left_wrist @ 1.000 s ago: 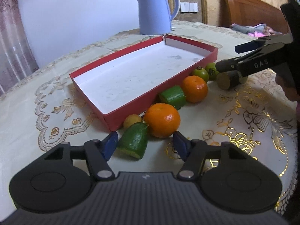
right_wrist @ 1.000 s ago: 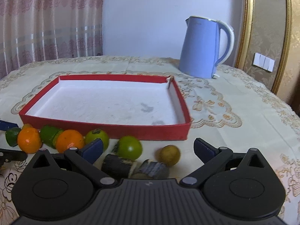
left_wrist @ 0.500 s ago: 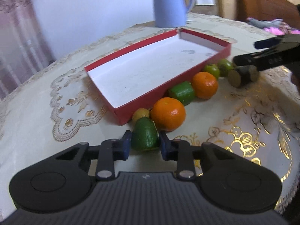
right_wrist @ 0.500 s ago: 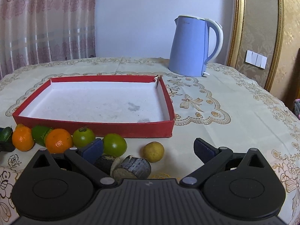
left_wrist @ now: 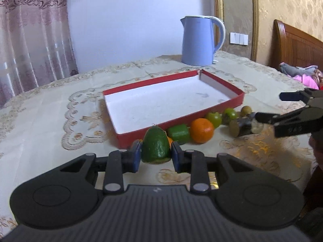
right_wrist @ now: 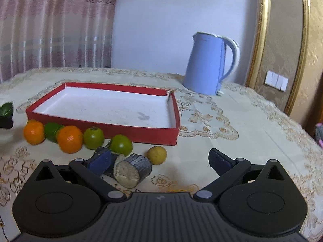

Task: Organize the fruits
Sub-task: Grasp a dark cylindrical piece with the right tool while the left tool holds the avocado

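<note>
My left gripper (left_wrist: 155, 157) is shut on a green avocado half (left_wrist: 155, 147) and holds it above the cloth, just before the red tray (left_wrist: 222, 105). The tray, white inside, holds nothing. Along its near wall lie an orange (left_wrist: 201, 130), a green fruit chunk (left_wrist: 178, 134) and two green round fruits (left_wrist: 214, 119). My right gripper (right_wrist: 159, 161) is open above the cloth; a dark cut sugarcane piece (right_wrist: 132, 170) lies between its fingers, by the left pad. Around it are two oranges (right_wrist: 69, 139), two green fruits (right_wrist: 121, 145) and a small yellow fruit (right_wrist: 157, 154).
A blue kettle (left_wrist: 198, 40) stands behind the tray, also in the right wrist view (right_wrist: 210, 62). An embroidered tablecloth (left_wrist: 50, 121) covers the round table. A wooden headboard (left_wrist: 298, 48) is at far right.
My left gripper closed on the avocado half and lifted it off the cloth, rising and tilting up. My right gripper stayed open and drew back a little from the fruits.
</note>
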Available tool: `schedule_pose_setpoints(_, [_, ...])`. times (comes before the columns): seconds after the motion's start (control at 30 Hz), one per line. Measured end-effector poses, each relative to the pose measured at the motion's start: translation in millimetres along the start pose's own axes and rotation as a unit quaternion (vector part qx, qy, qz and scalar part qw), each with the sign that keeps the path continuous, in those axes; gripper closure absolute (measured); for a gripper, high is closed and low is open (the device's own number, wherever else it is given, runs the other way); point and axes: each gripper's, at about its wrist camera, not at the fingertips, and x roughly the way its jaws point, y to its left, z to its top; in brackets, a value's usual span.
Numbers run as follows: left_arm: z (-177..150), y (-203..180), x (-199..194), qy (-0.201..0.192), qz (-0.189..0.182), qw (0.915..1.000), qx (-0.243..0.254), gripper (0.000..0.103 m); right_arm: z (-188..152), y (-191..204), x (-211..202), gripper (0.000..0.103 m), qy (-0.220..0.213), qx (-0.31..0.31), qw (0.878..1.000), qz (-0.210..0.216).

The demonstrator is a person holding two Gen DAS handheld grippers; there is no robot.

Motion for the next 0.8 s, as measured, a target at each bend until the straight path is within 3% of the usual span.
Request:
schedule_pose_setpoints(0.17, [-4,-13,6,0.013,-0.01,0.9999,0.002,0.075,-7,13,-4,0.001,-0.005,-0.034,0.999,-0.004])
schedule_pose_setpoints(0.23, [-5,-15,7,0.015,-0.014,0.9998,-0.002,0.075,-10,15,-5,0.025,-0.013,-0.037,0.999,-0.015])
schedule_pose_setpoints(0.3, [-7,-18,8,0.016,-0.019,0.9997,0.001,0.075,-10,14,-2,0.033,-0.006,-0.034,0.999,-0.029])
schedule_pose_setpoints(0.43, [-8,-21,10,0.017,-0.023,0.9996,0.003,0.075,-11,5,6,0.034,0.017,-0.012,1.0,-0.01])
schedule_pose_setpoints(0.57, [-7,-22,12,0.02,-0.027,0.9994,0.0,0.075,-14,12,10,0.034,0.019,-0.03,0.999,0.012])
schedule_pose_setpoints(0.67, [-8,-22,14,0.024,-0.03,0.9993,-0.003,0.075,-15,16,18,0.051,0.026,-0.037,0.999,0.022])
schedule_pose_setpoints(0.8, [-9,-20,15,0.028,-0.03,0.9991,-0.007,0.075,-15,16,23,0.052,0.028,-0.045,0.998,0.03])
